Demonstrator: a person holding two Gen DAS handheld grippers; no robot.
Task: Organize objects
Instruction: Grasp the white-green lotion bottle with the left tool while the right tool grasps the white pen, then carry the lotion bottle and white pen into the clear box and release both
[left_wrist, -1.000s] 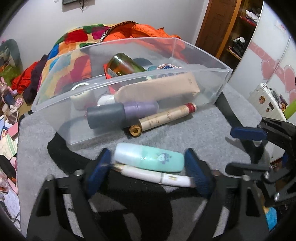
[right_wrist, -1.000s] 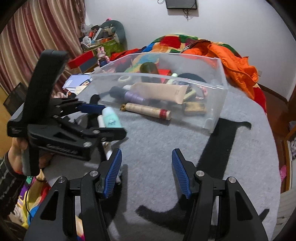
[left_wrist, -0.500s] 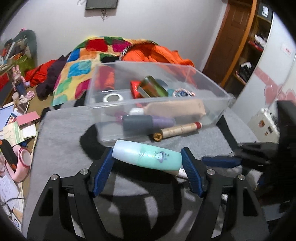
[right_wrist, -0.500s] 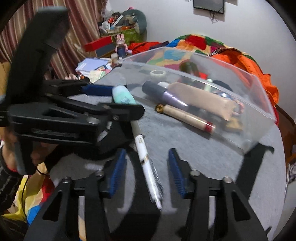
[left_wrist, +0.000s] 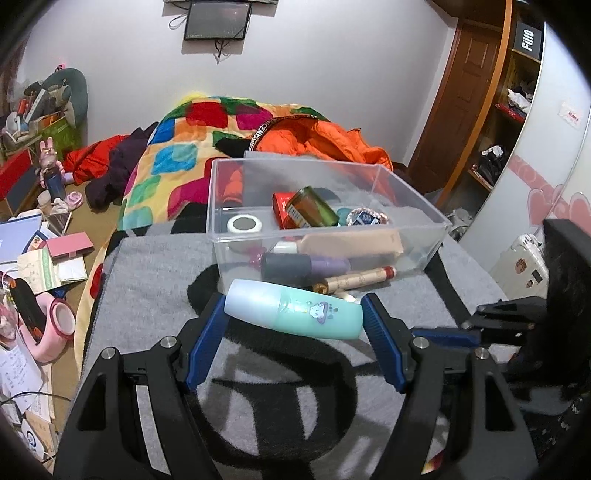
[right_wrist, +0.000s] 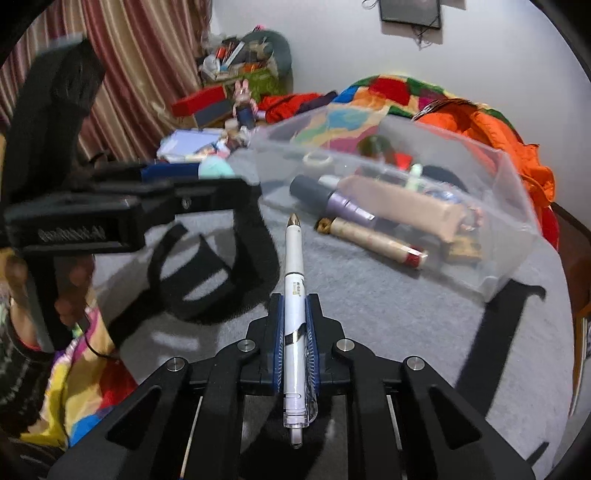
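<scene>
Several tubes lie in the clear bin (left_wrist: 424, 206); left fingers (left_wrist: 207, 332) pinch a mint bottle (left_wrist: 295, 310), right fingers (right_wrist: 277, 332) a white pen (right_wrist: 294, 273).

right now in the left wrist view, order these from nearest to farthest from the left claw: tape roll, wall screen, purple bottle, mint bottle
1. mint bottle, held crosswise in the left claw
2. purple bottle, against the clear bin's front wall
3. tape roll, farther back in the bin, left side
4. wall screen, on the far wall

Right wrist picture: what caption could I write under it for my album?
The right gripper pinches a white pen pointing toward the clear bin of bottles.
</scene>
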